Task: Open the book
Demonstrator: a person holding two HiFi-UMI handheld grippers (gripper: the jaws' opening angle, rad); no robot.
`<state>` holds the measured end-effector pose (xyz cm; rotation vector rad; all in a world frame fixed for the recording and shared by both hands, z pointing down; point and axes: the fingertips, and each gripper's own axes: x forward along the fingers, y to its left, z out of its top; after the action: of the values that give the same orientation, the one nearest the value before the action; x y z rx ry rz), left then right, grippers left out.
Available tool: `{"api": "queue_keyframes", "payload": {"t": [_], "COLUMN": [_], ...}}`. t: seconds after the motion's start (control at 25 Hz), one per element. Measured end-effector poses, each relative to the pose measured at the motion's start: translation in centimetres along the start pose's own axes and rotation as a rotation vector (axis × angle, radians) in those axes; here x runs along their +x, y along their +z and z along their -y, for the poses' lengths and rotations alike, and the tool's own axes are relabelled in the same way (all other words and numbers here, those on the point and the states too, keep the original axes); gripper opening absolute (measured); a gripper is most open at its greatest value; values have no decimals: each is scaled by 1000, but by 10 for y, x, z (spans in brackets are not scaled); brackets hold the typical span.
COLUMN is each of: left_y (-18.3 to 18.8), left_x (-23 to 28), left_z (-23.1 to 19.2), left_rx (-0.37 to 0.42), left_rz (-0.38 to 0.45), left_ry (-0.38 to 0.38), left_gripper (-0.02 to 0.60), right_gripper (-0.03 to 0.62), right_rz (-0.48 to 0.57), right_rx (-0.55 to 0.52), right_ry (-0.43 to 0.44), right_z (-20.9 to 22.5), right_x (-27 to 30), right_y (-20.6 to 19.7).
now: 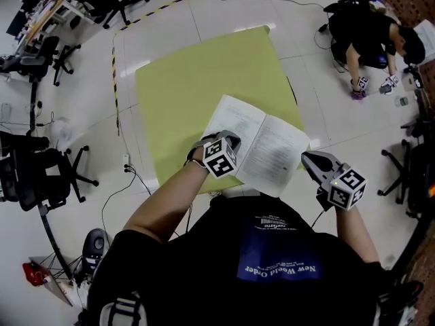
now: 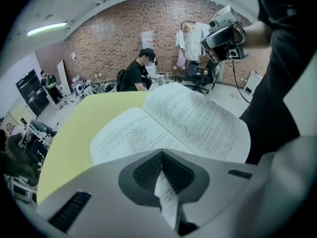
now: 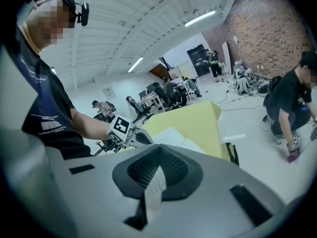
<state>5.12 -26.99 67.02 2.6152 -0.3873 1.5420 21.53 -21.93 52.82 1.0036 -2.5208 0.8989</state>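
Yellow table (image 1: pixel 204 80) bears the open book (image 1: pixel 272 148); left tongs (image 1: pixel 232 140) over it, right tongs (image 1: pixel 309 158) beside, both pressed together.

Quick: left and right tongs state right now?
Left tongs: closed, at the open book's near edge; pinched page cannot be told.
Right tongs: closed, beside the book.

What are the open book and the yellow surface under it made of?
Book: paper; matte white pages with black print, bowing gently at the fold. Yellow surface: unclear, perhaps a mat or painted board; flat, matte, evenly coloured.
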Motion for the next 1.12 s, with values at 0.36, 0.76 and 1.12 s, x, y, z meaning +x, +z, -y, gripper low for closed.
{"api": "queue_keyframes", "payload": {"t": [0.36, 0.76, 1.12], "left_y": [3, 37, -56], "left_x": [-18, -31, -11], "left_z": [10, 61, -25], "left_rx": [256, 519, 158], "left_rz": [36, 82, -26], "left_ry": [139, 35, 39], "left_gripper": [6, 8, -6], "right_gripper": [-14, -14, -14], "right_rz": [0, 9, 4], "right_rx": [-8, 7, 5], "right_ry": [-3, 0, 1], "right_z": [-2, -2, -3], "right_x": [5, 1, 2], "right_y": [5, 2, 5]}}
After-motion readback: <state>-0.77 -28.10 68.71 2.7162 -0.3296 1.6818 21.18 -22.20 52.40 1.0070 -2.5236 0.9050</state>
